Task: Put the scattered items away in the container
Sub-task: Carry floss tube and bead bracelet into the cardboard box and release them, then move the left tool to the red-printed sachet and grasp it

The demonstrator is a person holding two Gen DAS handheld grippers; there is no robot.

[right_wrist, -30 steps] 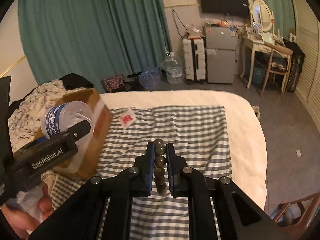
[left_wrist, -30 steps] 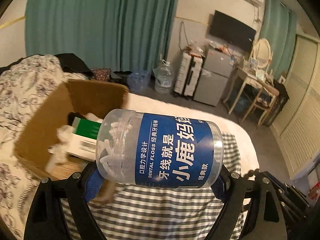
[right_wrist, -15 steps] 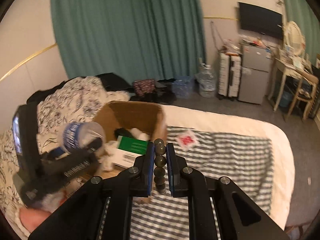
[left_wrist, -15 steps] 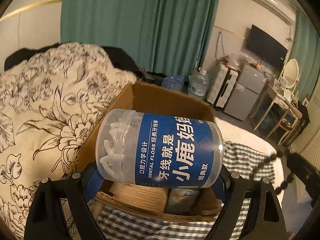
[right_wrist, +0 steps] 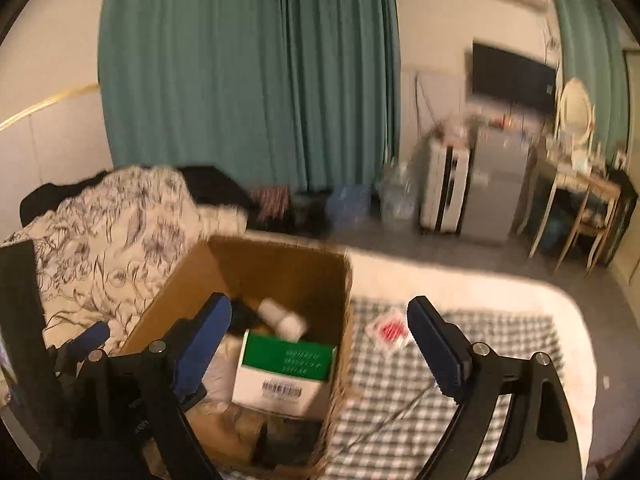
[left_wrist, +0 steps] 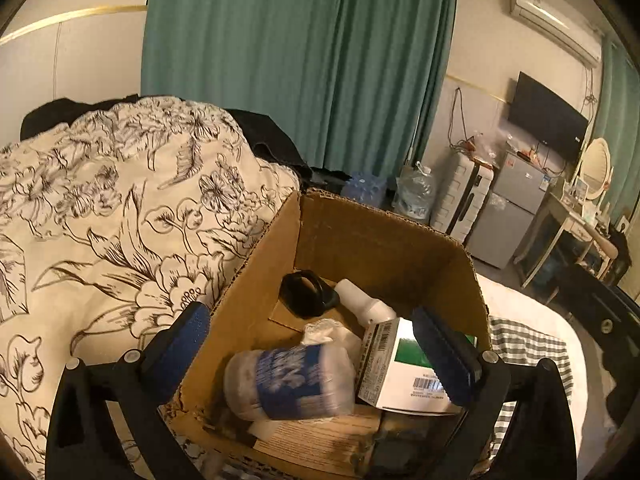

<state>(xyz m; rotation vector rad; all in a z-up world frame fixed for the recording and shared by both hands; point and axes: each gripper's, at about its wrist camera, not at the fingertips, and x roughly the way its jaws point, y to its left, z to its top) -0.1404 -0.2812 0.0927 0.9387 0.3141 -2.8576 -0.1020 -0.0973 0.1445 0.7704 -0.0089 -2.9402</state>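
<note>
The cardboard box (left_wrist: pixel 384 240) stands on the bed, also in the right wrist view (right_wrist: pixel 280 264). My left gripper (left_wrist: pixel 320 364) is open above it. The blue-labelled dental floss jar (left_wrist: pixel 288 384) lies blurred inside the box beside a green and white carton (left_wrist: pixel 404 380), a white bottle (left_wrist: pixel 364 304) and a black object (left_wrist: pixel 304 292). My right gripper (right_wrist: pixel 320 352) is open over the box's right wall, with the carton (right_wrist: pixel 284 372) below it. The bead string is not visible. A red and white packet (right_wrist: pixel 388 328) lies on the striped cloth (right_wrist: pixel 480 344).
A flowered quilt (left_wrist: pixel 100 220) is heaped left of the box. Green curtains, suitcases, a small fridge (left_wrist: pixel 512 208) and a dressing table (right_wrist: pixel 576 184) stand beyond the bed. The left gripper's frame (right_wrist: pixel 80 360) shows at the left of the right wrist view.
My left gripper opened and the floss jar dropped into the box. My right gripper opened and the bead string it held is gone from between its fingers. Both moved over the box.
</note>
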